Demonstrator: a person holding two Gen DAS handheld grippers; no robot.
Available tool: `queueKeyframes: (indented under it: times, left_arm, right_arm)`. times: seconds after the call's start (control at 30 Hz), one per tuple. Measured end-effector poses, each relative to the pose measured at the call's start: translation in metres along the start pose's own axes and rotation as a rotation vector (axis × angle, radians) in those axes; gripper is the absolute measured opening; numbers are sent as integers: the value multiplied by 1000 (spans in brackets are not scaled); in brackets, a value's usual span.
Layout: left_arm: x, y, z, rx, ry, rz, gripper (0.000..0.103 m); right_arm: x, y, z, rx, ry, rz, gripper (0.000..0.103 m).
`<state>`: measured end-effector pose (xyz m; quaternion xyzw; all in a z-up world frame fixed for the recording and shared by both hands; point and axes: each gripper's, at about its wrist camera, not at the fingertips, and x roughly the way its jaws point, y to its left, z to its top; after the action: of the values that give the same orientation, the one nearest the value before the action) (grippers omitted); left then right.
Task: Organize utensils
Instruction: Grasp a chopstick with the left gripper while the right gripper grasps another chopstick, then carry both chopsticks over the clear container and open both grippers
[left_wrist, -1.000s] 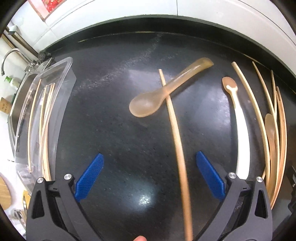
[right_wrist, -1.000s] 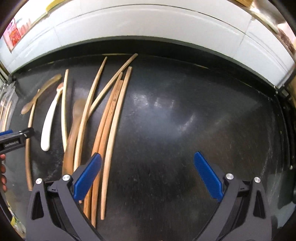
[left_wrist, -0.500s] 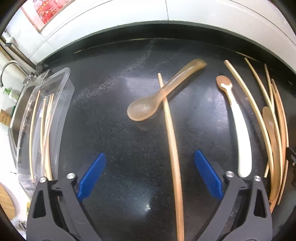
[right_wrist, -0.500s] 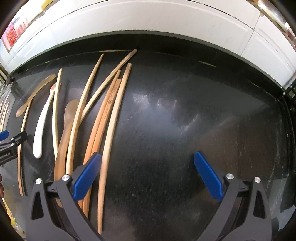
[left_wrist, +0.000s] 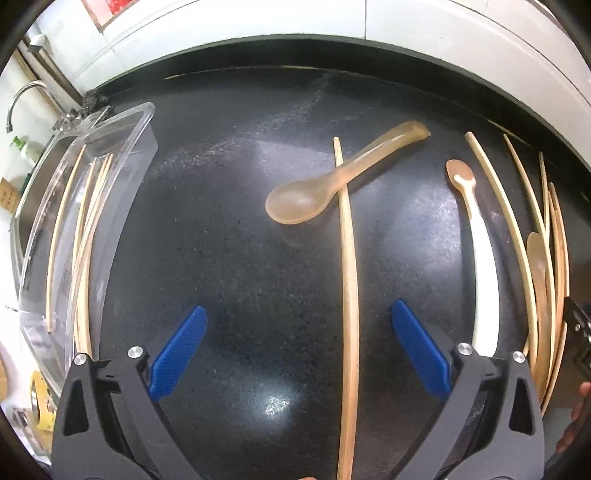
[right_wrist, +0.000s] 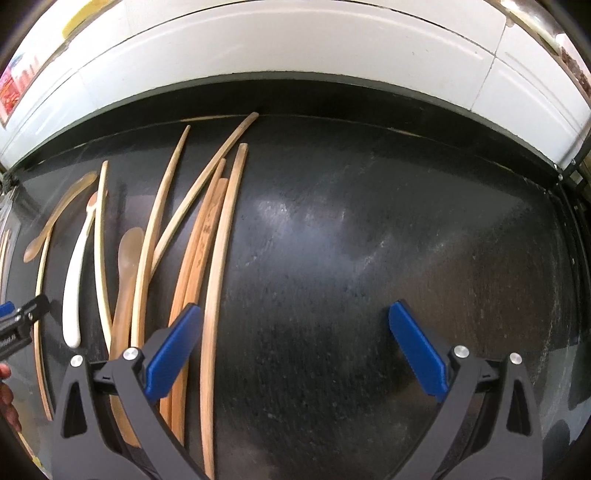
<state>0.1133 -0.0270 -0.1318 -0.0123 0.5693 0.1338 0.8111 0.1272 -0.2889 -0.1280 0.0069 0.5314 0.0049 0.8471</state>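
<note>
Two hand-held grippers hover over a dark surface (left_wrist: 240, 258). The left gripper (left_wrist: 298, 350) has its jaws wide apart, with a long chopstick (left_wrist: 349, 277) lying between them; an amber spoon (left_wrist: 317, 192) rests across its far end. A clear tray (left_wrist: 144, 122) at left holds more chopsticks. The right gripper (right_wrist: 295, 354), jaws also apart and empty, sits beside a loose pile of chopsticks (right_wrist: 207, 236) and a white spoon (right_wrist: 75, 273).

Counting now: three spoons on the worktop (right_wrist: 351, 258), one amber (left_wrist: 306, 199), one white-handled (left_wrist: 484, 266), one brown (right_wrist: 127, 273). Loose chopsticks (right_wrist: 221, 258) there, seven: five pale, two darker. One clear tray (left_wrist: 144, 122) at the left edge, and inside it four chopsticks (left_wrist: 59, 236), perhaps five; they overlap.
</note>
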Motion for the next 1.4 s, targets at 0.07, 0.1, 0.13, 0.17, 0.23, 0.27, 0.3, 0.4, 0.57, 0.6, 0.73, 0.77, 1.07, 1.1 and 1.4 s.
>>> queueKeyframes:
  times: [0.07, 0.1, 0.13, 0.17, 0.23, 0.27, 0.3, 0.4, 0.57, 0.6, 0.73, 0.77, 1.07, 1.1, 1.4]
  left_arm:
    - [1, 3, 0, -14, 11, -16, 98]
    - [2, 5, 1, -27, 22, -26, 98]
    - [4, 7, 2, -38, 39, -41, 98]
    - [5, 8, 2, -43, 47, -49, 98]
    - [4, 8, 2, -40, 45, -72, 91]
    - [3, 8, 2, -35, 39, -83, 88]
    - [1, 5, 1, -27, 31, -87, 82]
    - [-8, -6, 0, 9, -5, -98, 54]
    - [-15, -21, 4, 82, -30, -155, 6]
    - [-15, -24, 6, 101, -19, -174, 6]
    - [-30, -31, 12, 156, -14, -224, 6]
    - [-35, -31, 14, 159, -20, -233, 6]
    - [-75, -9, 27, 142, -60, -318, 6]
    - [-80, -4, 28, 137, -64, -329, 6]
    - [-132, 28, 18, 99, -154, -446, 6]
  right_arm:
    - [3, 2, 3, 6, 7, -3, 98]
    - [4, 3, 5, 6, 12, -4, 98]
    - [4, 2, 6, 6, 21, -3, 98]
    - [4, 3, 8, -2, 30, -1, 98]
    - [6, 7, 12, -19, 52, 3, 98]
    - [6, 8, 14, -17, 60, 3, 96]
    - [6, 9, 17, -16, 62, 5, 90]
    - [-1, 19, 20, -39, 35, 14, 52]
    - [-5, 33, 23, -41, 16, 60, 8]
    - [-4, 32, 23, -32, 19, 67, 8]
    - [-9, 25, 25, 28, 35, 119, 7]
    - [-13, 24, 25, 37, 23, 118, 7]
    - [-55, 16, 31, 86, -34, 177, 7]
    - [-59, 16, 31, 84, -42, 179, 7]
    - [-86, 33, 17, 58, -82, 200, 7]
